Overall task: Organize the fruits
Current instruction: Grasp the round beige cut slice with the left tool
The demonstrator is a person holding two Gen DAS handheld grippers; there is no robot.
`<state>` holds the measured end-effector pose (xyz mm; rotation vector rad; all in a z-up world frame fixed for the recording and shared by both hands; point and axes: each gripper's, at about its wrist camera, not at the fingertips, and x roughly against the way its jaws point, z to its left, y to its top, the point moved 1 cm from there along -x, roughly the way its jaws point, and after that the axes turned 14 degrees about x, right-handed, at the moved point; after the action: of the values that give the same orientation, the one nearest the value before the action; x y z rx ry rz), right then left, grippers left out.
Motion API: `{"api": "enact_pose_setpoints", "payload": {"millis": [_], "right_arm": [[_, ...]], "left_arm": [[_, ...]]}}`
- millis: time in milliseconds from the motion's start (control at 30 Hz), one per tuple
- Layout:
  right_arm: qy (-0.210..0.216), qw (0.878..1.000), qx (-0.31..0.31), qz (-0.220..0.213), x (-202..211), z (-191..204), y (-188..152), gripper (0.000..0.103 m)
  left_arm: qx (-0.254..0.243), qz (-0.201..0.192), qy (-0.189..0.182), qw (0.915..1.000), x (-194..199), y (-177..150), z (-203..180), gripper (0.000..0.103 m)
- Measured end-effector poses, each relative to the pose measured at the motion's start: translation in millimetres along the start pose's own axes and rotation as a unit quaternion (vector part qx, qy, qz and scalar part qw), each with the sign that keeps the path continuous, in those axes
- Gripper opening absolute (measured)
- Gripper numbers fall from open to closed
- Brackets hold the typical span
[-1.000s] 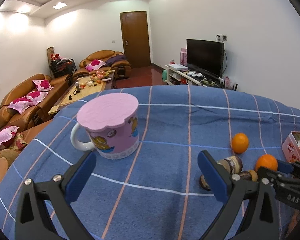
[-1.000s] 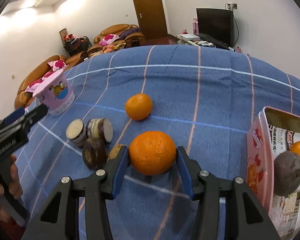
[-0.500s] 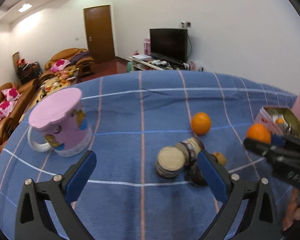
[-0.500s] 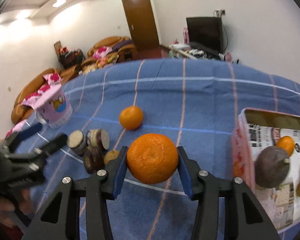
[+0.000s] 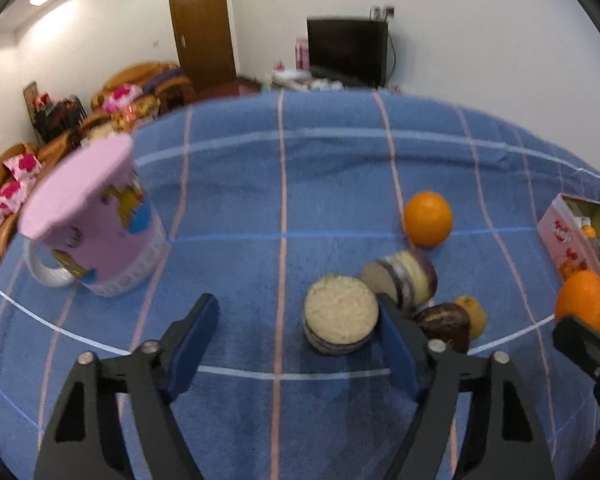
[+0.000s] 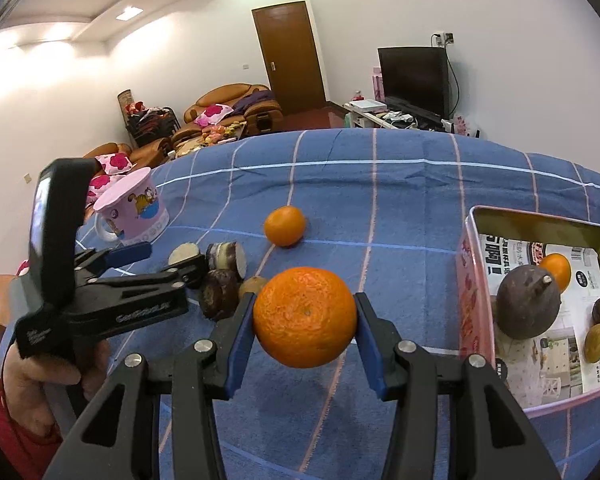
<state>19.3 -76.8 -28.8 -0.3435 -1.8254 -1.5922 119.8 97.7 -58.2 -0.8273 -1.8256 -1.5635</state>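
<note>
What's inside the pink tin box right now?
In the pink tin box: printed paper lining, small orange, dark round fruit, two smaller fruits. Near corner hidden by its wall.

Blue checked cloth (image 6: 400,200), orange fruit (image 6: 305,317), pink tin (image 6: 473,312), pink mug (image 5: 96,224)

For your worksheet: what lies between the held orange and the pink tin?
Only bare blue cloth separates the orange in the right claw from the pink tin, per the right wrist view.

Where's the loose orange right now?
In the right wrist view the loose orange sits on the blue cloth, beyond the cut fruit pieces and left of the pink tin.
</note>
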Motion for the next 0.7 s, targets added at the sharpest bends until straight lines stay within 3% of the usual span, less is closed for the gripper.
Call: {"api": "enact_pose_setpoints", "payload": {"millis": [133, 167, 400, 600, 700], "right_arm": [[-0.004, 1.000, -0.002, 0.000, -1.7, -1.0, -1.5, 0.050], [-0.005, 1.000, -0.002, -0.001, -1.8, -1.7, -2.0, 0.050], [0.000, 0.999, -0.004, -0.032, 4.2, -3.7, -2.0, 0.050], [-0.022, 0.996, 0.009, -0.087, 21.1, -3.3, 0.9, 0.049], [-0.022, 0.993, 0.011, -0.112, 28.7, -4.3, 1.9, 0.050]], "left_arm": [[0.012, 0.011, -0.021, 0.9997, -1.6, 0.4, 3.2, 0.049], [0.016, 0.005, -0.018, 0.9997, 0.5, 0.4, 4.5, 0.035], [0.061, -0.060, 0.003, 0.9964, 24.9, -2.0, 21.3, 0.036], [0.074, -0.155, -0.016, 0.9849, 59.1, -11.3, 24.8, 0.036], [0.071, -0.174, -0.026, 0.9819, 67.1, -13.7, 18.2, 0.036]]}}
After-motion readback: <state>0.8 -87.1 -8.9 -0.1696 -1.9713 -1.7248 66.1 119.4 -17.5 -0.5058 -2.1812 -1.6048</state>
